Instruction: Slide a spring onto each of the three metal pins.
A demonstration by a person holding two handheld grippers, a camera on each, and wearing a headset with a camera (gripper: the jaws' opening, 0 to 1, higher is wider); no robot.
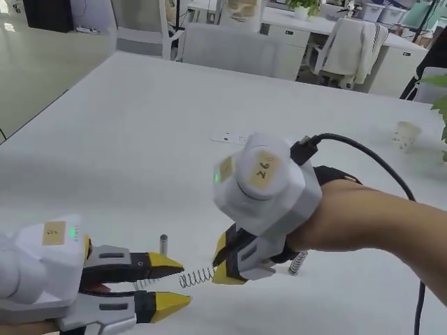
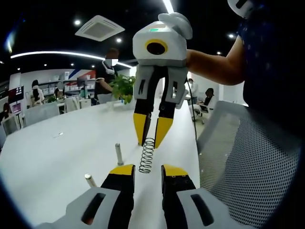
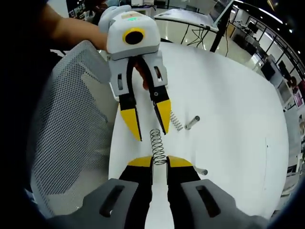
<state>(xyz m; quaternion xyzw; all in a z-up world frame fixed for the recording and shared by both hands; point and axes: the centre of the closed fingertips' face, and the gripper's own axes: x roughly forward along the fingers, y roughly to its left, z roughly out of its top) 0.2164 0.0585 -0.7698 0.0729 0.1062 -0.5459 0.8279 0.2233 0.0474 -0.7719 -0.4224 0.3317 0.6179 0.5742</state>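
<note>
The right gripper [image 3: 158, 163] pinches one end of a coil spring [image 3: 156, 143] between its yellow-tipped jaws. The spring's long axis runs straight out from those jaws toward the left gripper [image 1: 183, 282], which faces it head-on. The left jaws are spread, wider than the coil, and the spring's free end reaches in between their tips. A metal pin [image 1: 164, 245] stands upright on the white table [image 1: 140, 139] just beyond the spring. A second spring [image 1: 298, 262] lies beside the right gripper.
</note>
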